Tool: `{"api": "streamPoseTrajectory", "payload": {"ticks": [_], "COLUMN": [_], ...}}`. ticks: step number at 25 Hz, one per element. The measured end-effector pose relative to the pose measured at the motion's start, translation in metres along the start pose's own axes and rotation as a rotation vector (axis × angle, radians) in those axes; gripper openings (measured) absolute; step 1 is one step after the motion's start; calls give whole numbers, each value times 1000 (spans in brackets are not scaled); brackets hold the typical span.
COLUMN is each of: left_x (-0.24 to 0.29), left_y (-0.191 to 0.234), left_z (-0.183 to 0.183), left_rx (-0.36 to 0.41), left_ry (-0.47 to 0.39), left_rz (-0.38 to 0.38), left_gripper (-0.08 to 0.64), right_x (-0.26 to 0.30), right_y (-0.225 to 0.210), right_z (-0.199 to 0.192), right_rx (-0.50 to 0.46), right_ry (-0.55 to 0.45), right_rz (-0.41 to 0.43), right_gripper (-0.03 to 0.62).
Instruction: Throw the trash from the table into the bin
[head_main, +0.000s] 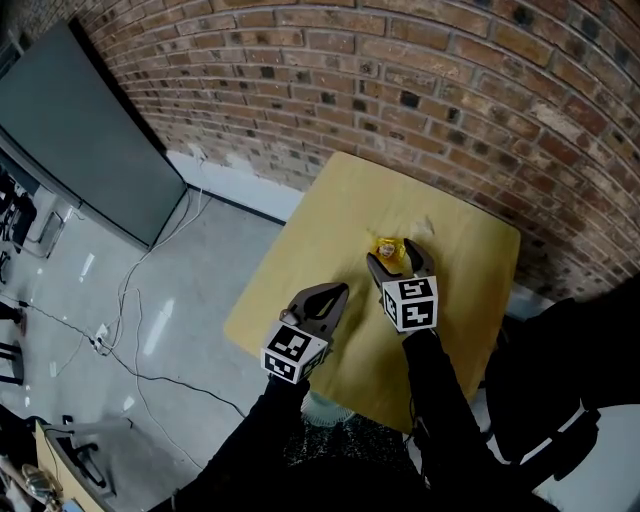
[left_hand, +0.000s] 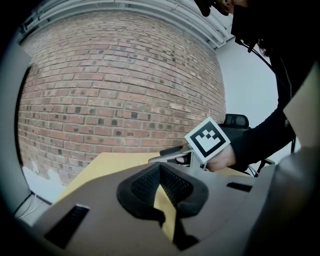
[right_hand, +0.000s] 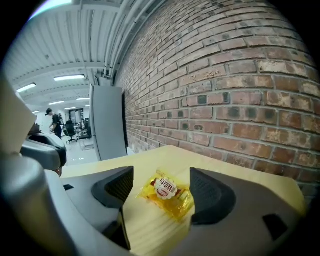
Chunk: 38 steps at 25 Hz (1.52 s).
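A crumpled yellow wrapper with a red and white label lies on the yellow table, past its middle. My right gripper is open, a finger on either side of the wrapper. In the right gripper view the wrapper lies flat between the two dark pads and touches neither; the right gripper holds nothing. My left gripper hangs over the table's near left part, beside the right one. Seen in its own view, the left gripper is shut, with only table showing below the pads.
A brick wall runs behind the table. A large grey panel stands at the left, with cables on the floor. A pale object shows under the table's near edge. An office chair stands to the right.
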<state>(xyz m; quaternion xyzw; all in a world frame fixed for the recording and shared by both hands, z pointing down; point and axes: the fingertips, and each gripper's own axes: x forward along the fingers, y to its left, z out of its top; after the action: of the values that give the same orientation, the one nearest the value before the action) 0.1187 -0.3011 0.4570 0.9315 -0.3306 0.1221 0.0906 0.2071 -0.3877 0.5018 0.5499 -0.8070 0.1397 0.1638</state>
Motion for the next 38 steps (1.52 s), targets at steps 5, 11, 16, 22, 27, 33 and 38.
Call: {"api": "streamPoseTrajectory", "payload": {"ticks": [5, 11, 16, 22, 27, 33, 38], "left_x": [0, -3, -4, -6, -7, -7, -9], "left_y": [5, 14, 19, 22, 21, 19, 19], "left_z": [1, -3, -5, -7, -7, -10, -9], "left_rx": [6, -4, -13, -14, -13, -14, -12], "left_ry": [-5, 4, 3, 7, 8, 14, 12], "left_rz": [12, 30, 45, 56, 60, 59, 64], "left_gripper": [0, 0, 0, 0, 0, 0, 0], "right_x": [18, 30, 38, 40, 41, 42, 39], "right_y": [-8, -8, -9, -15, -14, -12, -14], "right_z": [6, -6, -16, -26, -29, -33, -38], "right_rx": [0, 23, 62, 104, 95, 60, -6], "right_ry": [11, 46, 70, 106, 134, 162, 193], "right_rz": [0, 4, 0, -14, -11, -4, -14], "right_gripper": [333, 333, 331, 331, 330, 300, 153]}}
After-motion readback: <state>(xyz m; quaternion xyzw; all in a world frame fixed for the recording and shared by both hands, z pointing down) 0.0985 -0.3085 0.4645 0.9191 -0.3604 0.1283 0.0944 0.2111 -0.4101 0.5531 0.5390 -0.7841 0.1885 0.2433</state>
